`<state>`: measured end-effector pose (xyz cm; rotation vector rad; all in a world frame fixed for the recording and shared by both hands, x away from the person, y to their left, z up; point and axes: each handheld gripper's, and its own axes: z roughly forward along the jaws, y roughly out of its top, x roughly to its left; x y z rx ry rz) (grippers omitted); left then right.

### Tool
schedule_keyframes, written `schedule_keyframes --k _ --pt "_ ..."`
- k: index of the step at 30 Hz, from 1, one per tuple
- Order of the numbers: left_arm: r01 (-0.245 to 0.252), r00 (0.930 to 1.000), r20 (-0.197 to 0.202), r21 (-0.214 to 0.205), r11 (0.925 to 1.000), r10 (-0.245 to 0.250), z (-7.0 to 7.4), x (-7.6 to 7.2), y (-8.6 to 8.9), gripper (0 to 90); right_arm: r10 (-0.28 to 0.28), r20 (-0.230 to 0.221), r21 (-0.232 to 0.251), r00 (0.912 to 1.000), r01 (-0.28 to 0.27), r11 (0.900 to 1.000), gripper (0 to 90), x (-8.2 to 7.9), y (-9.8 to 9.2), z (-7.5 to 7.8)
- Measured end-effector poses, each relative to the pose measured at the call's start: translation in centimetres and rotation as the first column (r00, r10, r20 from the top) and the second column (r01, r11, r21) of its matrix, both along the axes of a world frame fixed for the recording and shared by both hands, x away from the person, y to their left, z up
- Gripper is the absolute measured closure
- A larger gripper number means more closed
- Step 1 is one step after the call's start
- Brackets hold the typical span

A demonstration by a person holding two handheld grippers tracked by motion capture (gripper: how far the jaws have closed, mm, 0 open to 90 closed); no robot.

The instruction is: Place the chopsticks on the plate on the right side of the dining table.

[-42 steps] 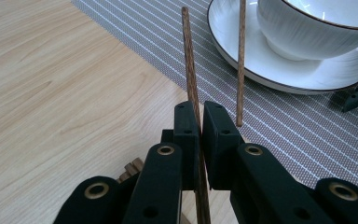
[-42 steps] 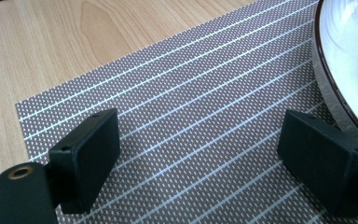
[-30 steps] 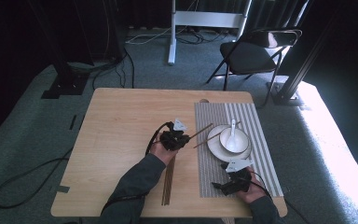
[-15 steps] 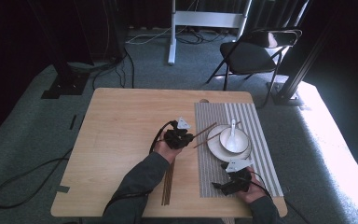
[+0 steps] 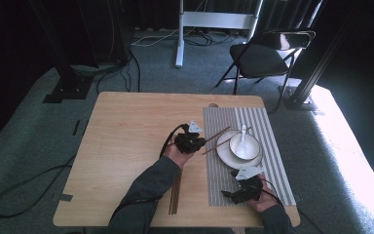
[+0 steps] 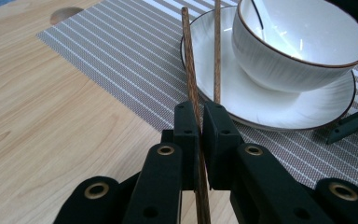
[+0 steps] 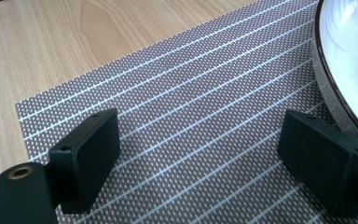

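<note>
The left tongs point(image 6: 199, 122) are clamping a pair of dark brown wooden chopsticks point(image 6: 190, 74), whose far ends are reaching over the rim of the white round plate point(image 6: 303, 105) carrying a white ribbed bowl point(image 6: 303, 49) on the grey striped woven placemat point(image 6: 121, 60). Near the person's edge of the light wooden surface point(image 5: 126, 131), the right tongs point(image 7: 200, 154) are resting on the placemat, jaws standing wide apart, gripping nothing.
</note>
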<state>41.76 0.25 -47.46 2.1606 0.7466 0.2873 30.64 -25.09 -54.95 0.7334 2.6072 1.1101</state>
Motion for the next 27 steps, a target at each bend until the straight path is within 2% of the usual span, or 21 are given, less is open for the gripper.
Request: schedule_keyframes --k 27 --pt "0.033 0.9994 -0.003 0.002 0.9994 -0.033 -0.3 0.8 -2.0 85.1 0.001 0.002 0.0 1.0 -0.001 1.0 12.4 0.0 0.0 0.0"
